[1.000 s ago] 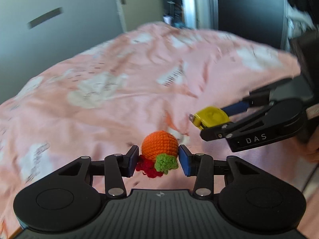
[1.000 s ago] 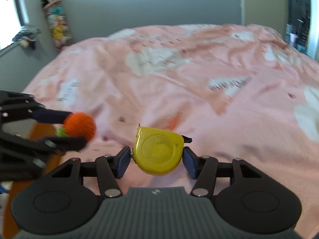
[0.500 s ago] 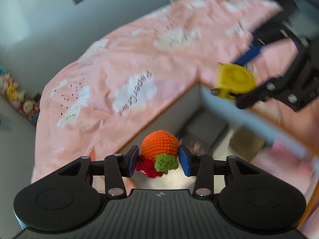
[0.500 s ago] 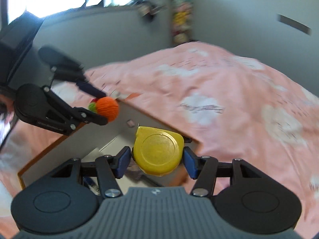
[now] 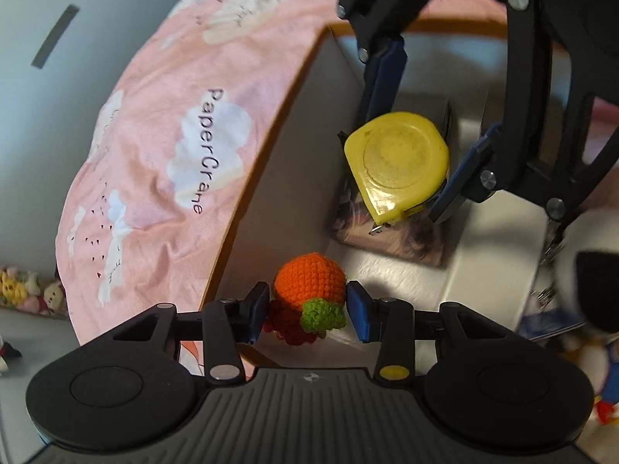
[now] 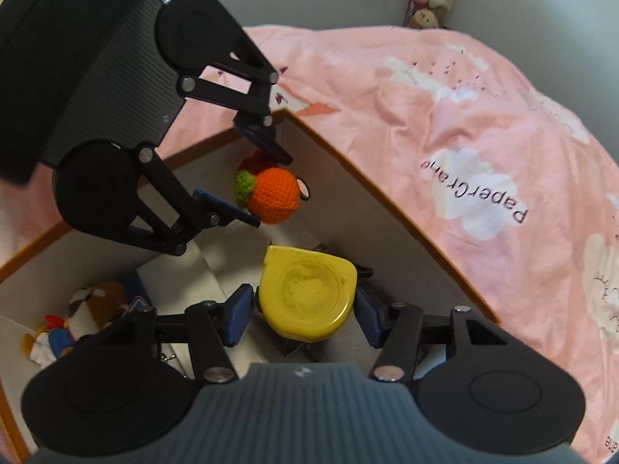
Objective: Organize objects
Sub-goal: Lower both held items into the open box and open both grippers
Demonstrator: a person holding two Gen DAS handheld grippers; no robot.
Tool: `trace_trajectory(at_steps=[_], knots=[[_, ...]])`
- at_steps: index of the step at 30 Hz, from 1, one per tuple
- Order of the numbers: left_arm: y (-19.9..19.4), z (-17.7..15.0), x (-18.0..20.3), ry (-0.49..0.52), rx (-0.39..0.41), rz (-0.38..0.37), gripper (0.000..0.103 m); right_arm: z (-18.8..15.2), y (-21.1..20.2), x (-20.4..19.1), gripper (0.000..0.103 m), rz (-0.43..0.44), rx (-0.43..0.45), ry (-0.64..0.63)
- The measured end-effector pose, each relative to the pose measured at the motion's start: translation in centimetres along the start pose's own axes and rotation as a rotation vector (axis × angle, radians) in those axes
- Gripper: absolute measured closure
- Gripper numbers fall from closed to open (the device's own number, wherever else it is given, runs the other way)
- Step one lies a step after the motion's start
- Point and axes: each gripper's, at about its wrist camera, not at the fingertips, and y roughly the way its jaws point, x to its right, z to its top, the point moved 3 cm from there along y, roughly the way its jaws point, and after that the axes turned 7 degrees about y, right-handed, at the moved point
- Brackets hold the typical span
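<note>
Crocheted orange toy (image 5: 308,281), green-tufted, red yarn beneath, perhaps a fruit

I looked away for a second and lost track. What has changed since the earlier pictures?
Both grippers have swung from over the pink bedspread to above the open box beside it, and both now tilt down into it. Nothing was let go: the left gripper still clamps the orange crochet toy, and the right gripper still clamps the yellow tape measure. Neither item is in the box yet.
</note>
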Motion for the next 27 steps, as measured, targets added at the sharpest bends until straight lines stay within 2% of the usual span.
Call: trace_trajectory(at_steps=[5, 13, 21, 27], knots=[[1.6, -0.2, 0.8, 0.137, -0.048, 0.006, 0.052, 0.2, 1.6, -0.4, 0.044, 0.039, -0.041, 0.004], [2.1, -0.9, 2.0, 0.226, -0.071, 0.026, 0.044, 0.7, 3.2, -1.6, 0.044, 0.073, -0.066, -0.006], [-1.1, -2.3, 0.2, 0.080, 0.012, -0.002, 0.038, 0.6, 3.3, -1.7, 0.044, 0.079, -0.080, 0.008], [-4.6, -4.2, -2.0, -0.141, 0.100, -0.076, 0.038, 0.6, 3.3, -2.0, 0.044, 0.124, -0.096, 0.052]])
